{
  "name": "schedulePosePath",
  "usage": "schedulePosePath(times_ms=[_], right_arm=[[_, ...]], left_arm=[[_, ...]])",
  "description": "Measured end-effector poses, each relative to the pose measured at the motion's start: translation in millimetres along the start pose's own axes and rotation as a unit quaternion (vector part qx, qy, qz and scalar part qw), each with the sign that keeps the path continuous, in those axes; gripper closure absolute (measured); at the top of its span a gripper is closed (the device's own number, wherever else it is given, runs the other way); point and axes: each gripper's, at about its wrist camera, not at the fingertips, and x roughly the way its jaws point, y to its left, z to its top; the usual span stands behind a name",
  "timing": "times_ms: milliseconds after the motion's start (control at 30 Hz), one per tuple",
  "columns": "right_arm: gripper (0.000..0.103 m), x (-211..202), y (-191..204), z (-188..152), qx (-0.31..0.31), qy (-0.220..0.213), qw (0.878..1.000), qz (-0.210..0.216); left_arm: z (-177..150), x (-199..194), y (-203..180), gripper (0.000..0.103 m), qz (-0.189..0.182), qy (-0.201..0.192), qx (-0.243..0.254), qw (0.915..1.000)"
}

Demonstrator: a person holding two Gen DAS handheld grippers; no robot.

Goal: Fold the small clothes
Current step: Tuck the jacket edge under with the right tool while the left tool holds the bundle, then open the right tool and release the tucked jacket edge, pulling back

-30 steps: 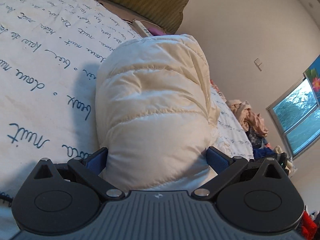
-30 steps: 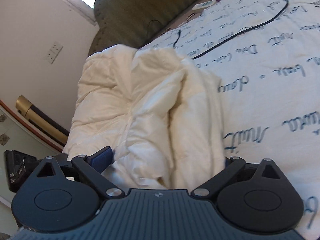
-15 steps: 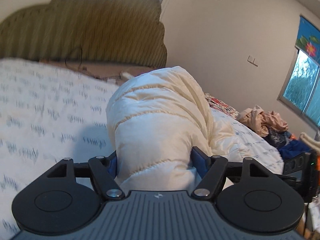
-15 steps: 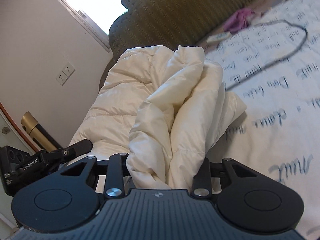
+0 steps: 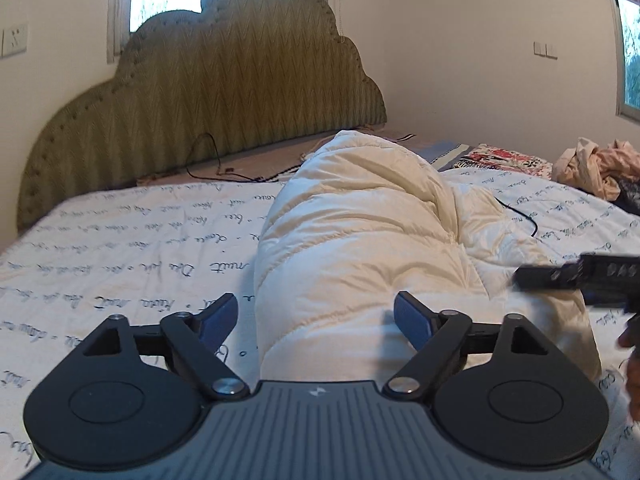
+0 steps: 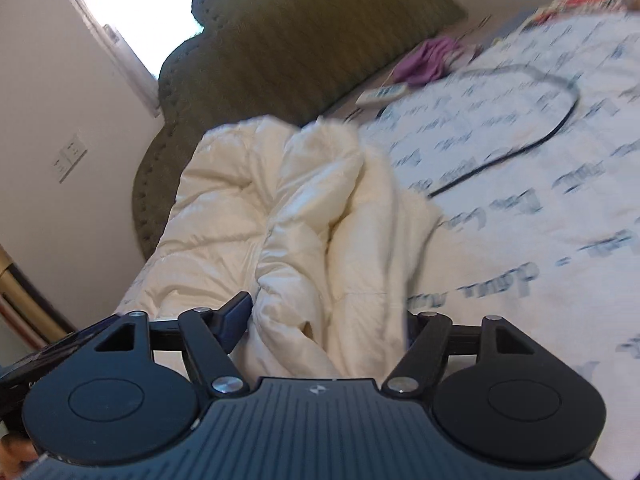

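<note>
A cream quilted puffer jacket (image 5: 360, 240) lies bunched in a thick roll on the bed's white sheet with blue script (image 5: 120, 264). My left gripper (image 5: 316, 320) is open, its blue pads (image 5: 218, 316) standing apart on either side of the jacket's near end. In the right wrist view the same jacket (image 6: 320, 240) lies crumpled. My right gripper (image 6: 324, 316) is open around its near folds; the left pad (image 6: 236, 312) shows, the right one is hidden by cloth. The right gripper's tool (image 5: 576, 272) shows at the right of the left wrist view.
A green padded headboard (image 5: 224, 100) stands at the back. A black cable (image 6: 520, 136) loops across the sheet. A purple cloth (image 6: 428, 60) and a white remote (image 6: 380, 94) lie near the headboard. A pile of clothes (image 5: 596, 168) sits far right.
Both grippers have opened: half a second ago each squeezed the jacket, now the pads stand apart. The jacket has dropped onto the sheet and both views have tilted.
</note>
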Motion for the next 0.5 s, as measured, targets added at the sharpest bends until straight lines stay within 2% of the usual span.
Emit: schedulePosePath(times_ms=[100,167,200,233,333,500], right_arm=[[0.03,-26.6,18.4,-3.8,-0.061,-0.054,0.996,-0.039],[0.031,-29.4,27.0,-7.6,-0.094,-0.028,0.995,-0.028],[0.041,-22.8,29.4,-9.0,-0.102,-0.003,0.994,-0.026],[0.059,-17.5,31.8,-12.5,-0.109,0.016,0.993,-0.032],[0.078,-13.0,32.4,-22.0,-0.127,0.027,0.989,-0.075],[0.087,-13.3,31.3,-23.7,-0.123,0.034,0.986,-0.104]], left_arm=[[-7.0,-8.0,-14.1,0.005,0.015,0.002,0.023,0.9996],[-12.0,-8.9,-26.8,0.005,0.027,0.008,0.042,0.9987],[-14.3,-8.8,-30.9,0.005,0.032,0.01,0.047,0.9983],[-16.3,-9.5,-34.3,0.005,0.037,0.012,0.049,0.998],[-21.0,-11.2,-35.4,0.004,0.038,0.02,0.032,0.9985],[-23.8,-8.2,-26.6,0.004,0.021,0.043,-0.002,0.9989]])
